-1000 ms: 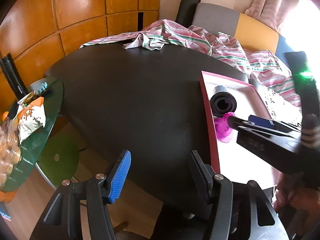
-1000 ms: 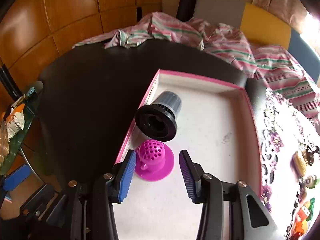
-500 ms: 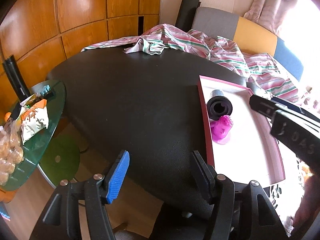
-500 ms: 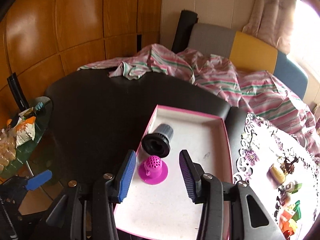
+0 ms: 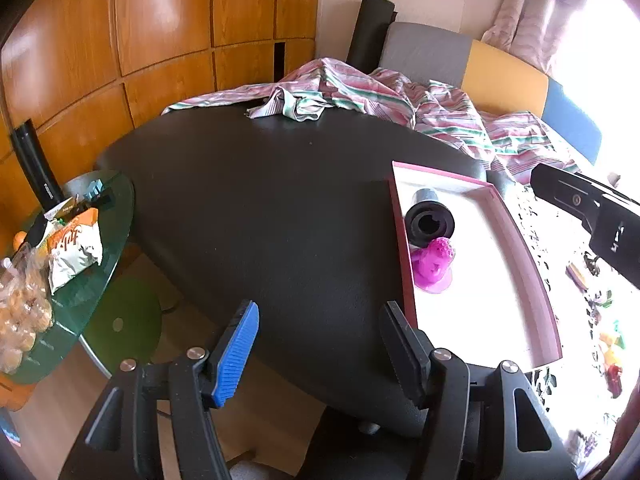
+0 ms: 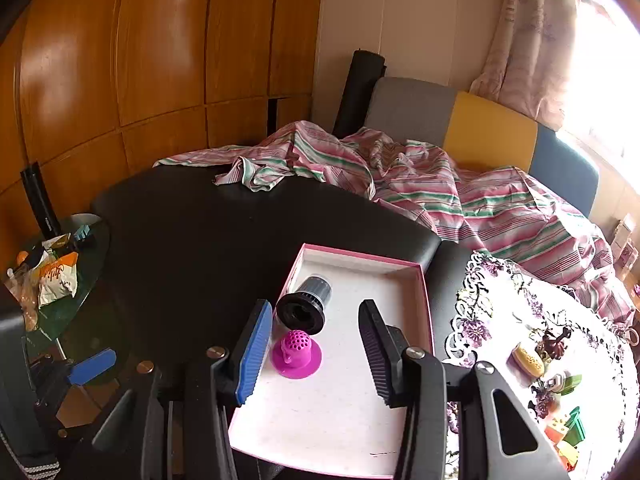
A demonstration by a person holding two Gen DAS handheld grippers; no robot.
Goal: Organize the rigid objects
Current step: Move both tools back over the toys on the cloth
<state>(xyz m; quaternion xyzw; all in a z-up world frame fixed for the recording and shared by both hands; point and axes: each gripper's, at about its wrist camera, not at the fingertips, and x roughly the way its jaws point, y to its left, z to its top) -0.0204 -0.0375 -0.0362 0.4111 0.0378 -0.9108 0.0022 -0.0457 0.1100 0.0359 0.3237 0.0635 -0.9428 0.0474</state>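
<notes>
A white tray with a pink rim [image 6: 424,288] [image 5: 532,260] lies on the black table. In it lie a black and grey filter cylinder [image 6: 306,306] [image 5: 430,218] on its side and a magenta perforated cap [image 6: 297,353] [image 5: 434,262] just in front of it. My right gripper [image 6: 312,344] is open and empty, raised above the tray's near part. My left gripper [image 5: 320,340] is open and empty over the table's near edge, left of the tray. The right gripper's body [image 5: 592,212] shows at the right of the left wrist view.
A striped cloth [image 6: 400,176] drapes the table's far side and a sofa. A lace mat [image 6: 540,320] with several small toys [image 6: 528,360] lies right of the tray. A glass side table [image 5: 80,264] with snack bags stands at the left.
My right gripper has lifted up and back from the magenta cap, which stays in the tray. My left gripper has risen slightly.
</notes>
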